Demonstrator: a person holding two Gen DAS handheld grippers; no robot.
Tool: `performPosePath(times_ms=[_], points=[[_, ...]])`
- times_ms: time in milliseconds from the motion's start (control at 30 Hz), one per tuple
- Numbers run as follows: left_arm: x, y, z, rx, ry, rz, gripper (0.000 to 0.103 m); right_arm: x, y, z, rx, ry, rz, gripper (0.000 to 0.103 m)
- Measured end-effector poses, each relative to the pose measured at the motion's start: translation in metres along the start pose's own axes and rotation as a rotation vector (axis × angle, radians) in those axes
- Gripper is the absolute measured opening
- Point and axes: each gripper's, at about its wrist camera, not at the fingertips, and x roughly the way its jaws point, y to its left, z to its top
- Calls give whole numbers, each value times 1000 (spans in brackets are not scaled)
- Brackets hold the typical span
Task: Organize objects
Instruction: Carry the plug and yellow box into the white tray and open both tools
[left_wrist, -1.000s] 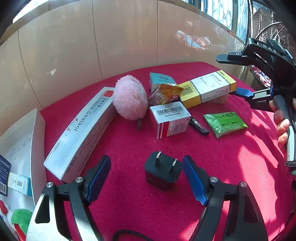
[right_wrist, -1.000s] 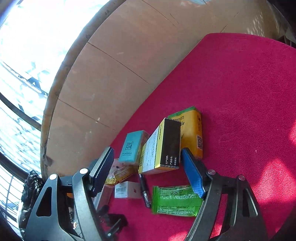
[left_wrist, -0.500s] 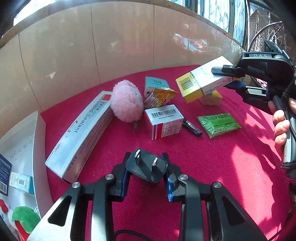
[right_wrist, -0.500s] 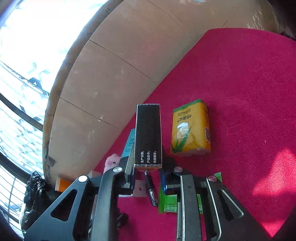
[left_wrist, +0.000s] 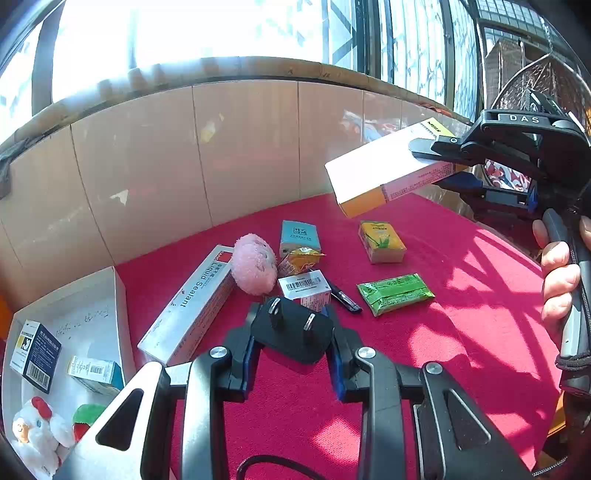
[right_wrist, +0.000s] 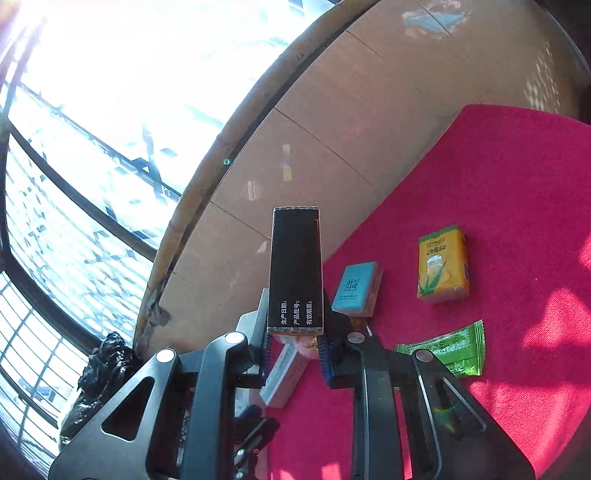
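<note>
Above red cloth (left_wrist: 461, 332), L gripper (left_wrist: 291, 354) pinches plug (left_wrist: 291, 332); R gripper (right_wrist: 295, 350) clamps box (right_wrist: 295, 269), both clear.

The stuffed chicken (left_wrist: 35, 435) in the white box (left_wrist: 119, 295) is cut off by the frame's edge. Beside it, a green item (left_wrist: 86, 413) hides behind the left gripper (left_wrist: 291, 354).

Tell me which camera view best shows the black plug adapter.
Left wrist view: the black plug adapter sits centred, prongs up, clamped by the left tool. In the right wrist view I cannot pick it out; the tool's frame and the held box fill the foreground.
</note>
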Motion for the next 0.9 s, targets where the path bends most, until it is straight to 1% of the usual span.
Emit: performPosePath(times_ms=[200,367,567,900], points=[[-18,7,1,-13,-34,22,31,-1,19,-9,-26,17,36,20],[-31,20,1,-50,-53,42,31,5,35,-17,-49,40,53,20],[-46,42,-2,-105,-73,83,31,17,55,-30,-76,85,76,20],[-69,91,-13,-203,-108,161,31,45,88,-59,-152,161,76,20]])
